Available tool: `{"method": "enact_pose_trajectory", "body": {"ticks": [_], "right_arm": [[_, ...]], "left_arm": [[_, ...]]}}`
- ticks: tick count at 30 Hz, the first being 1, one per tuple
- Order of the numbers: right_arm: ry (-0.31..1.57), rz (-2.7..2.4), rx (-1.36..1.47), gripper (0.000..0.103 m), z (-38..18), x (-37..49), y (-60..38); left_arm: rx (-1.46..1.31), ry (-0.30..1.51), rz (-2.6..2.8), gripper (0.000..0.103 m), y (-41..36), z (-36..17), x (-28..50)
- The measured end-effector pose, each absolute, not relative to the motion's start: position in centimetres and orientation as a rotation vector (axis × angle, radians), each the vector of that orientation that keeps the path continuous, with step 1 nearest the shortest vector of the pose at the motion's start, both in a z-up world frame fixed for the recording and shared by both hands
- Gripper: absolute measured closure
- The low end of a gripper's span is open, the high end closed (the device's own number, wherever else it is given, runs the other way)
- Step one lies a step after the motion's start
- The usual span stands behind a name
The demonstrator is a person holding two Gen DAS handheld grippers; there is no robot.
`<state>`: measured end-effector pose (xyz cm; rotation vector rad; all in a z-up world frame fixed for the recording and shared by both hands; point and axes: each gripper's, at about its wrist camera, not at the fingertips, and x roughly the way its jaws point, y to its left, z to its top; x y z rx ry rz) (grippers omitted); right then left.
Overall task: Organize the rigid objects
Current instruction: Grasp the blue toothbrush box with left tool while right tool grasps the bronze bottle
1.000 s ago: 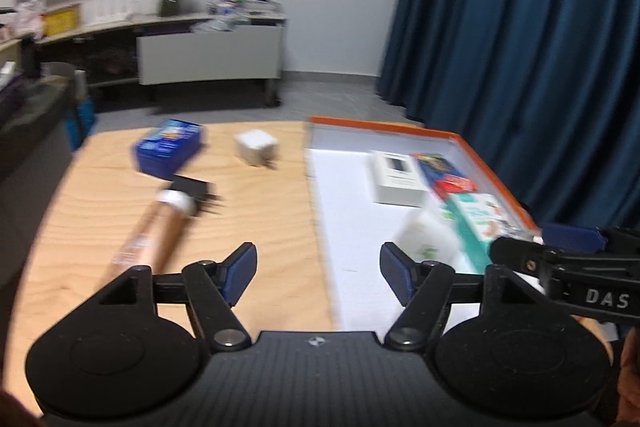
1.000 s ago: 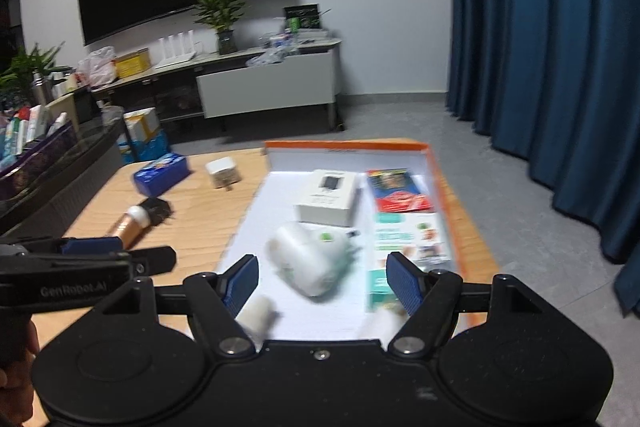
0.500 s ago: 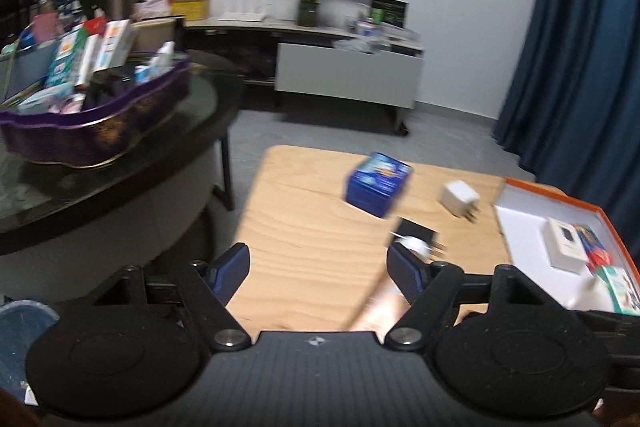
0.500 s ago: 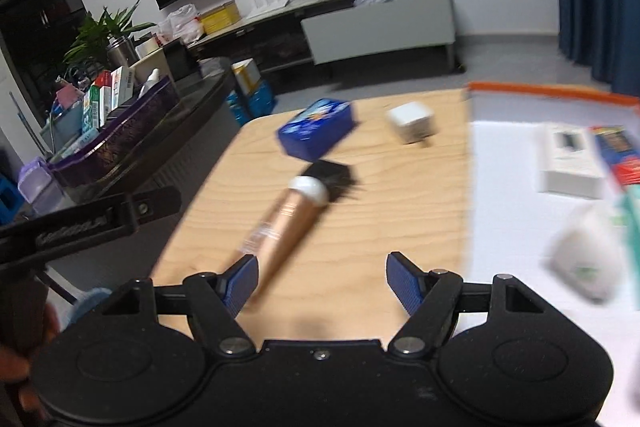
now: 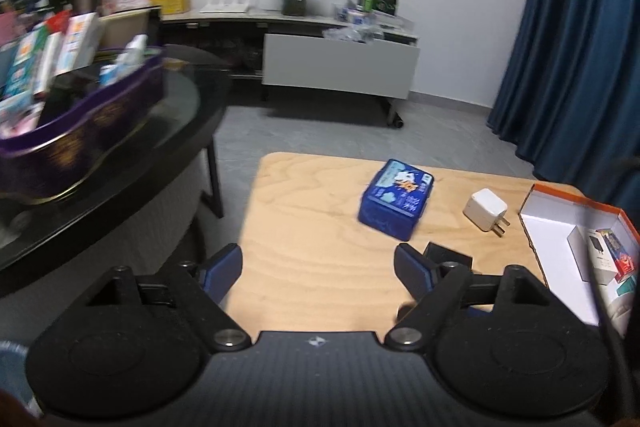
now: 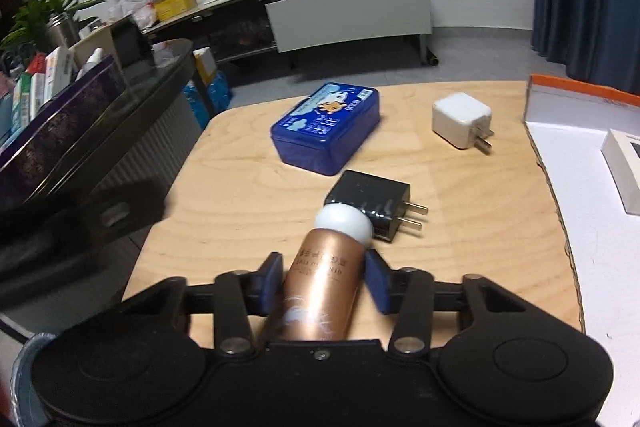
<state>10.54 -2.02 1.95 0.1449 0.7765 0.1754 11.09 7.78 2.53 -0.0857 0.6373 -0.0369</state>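
Note:
My right gripper (image 6: 323, 279) is shut on a copper bottle (image 6: 320, 303) with a white cap, which lies on the wooden table (image 6: 240, 187). The cap touches a black charger (image 6: 370, 199). Beyond it lie a blue tin (image 6: 326, 129) and a white charger (image 6: 460, 121). My left gripper (image 5: 318, 263) hovers over the table's near left part. Its jaws are opening and nothing is between them. Ahead of it to the right are the blue tin (image 5: 396, 199), the white charger (image 5: 485, 209) and the black charger (image 5: 448, 259).
An orange-rimmed tray (image 5: 552, 227) with a white floor sits at the table's right and holds a white box (image 5: 584, 251) and colourful packets. A round black table with a purple basket (image 5: 80, 131) stands close on the left. A blue curtain (image 5: 580, 47) hangs at the right.
My right gripper swung left from the tray to the copper bottle and closed on it. My left gripper moved left across the table and its jaws widened.

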Motion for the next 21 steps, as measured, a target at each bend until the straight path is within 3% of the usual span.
{"method": "enact_pose_trajectory", "body": {"ticks": [7,15,17,18,19,21], "right_arm": [[0.749,0.181,0.094,0.058,2.3,8.5,-5.9],[0.723,0.214,0.113,0.059,3.7,6.9,-7.9],[0.709,0.228,0.118,0.059,4.0,6.7,-8.1],[0.697,0.229,0.105,0.059,4.2,6.6,-8.2],[0.687,0.231,0.094,0.059,4.3,6.5,-8.3],[0.675,0.232,0.091,0.059,4.5,6.4,-8.5]], "left_arm": [[-0.007,0.635,-0.161,0.001,4.8,1.2,16.3],[0.094,0.685,-0.155,0.001,2.0,-1.7,22.5],[0.097,0.711,-0.167,0.017,2.1,-2.4,23.2],[0.094,0.731,-0.178,0.034,2.2,-2.7,23.3],[0.1,0.72,-0.178,0.041,2.2,-2.7,23.0],[0.105,0.713,-0.182,0.041,2.3,-2.6,22.3]]}}
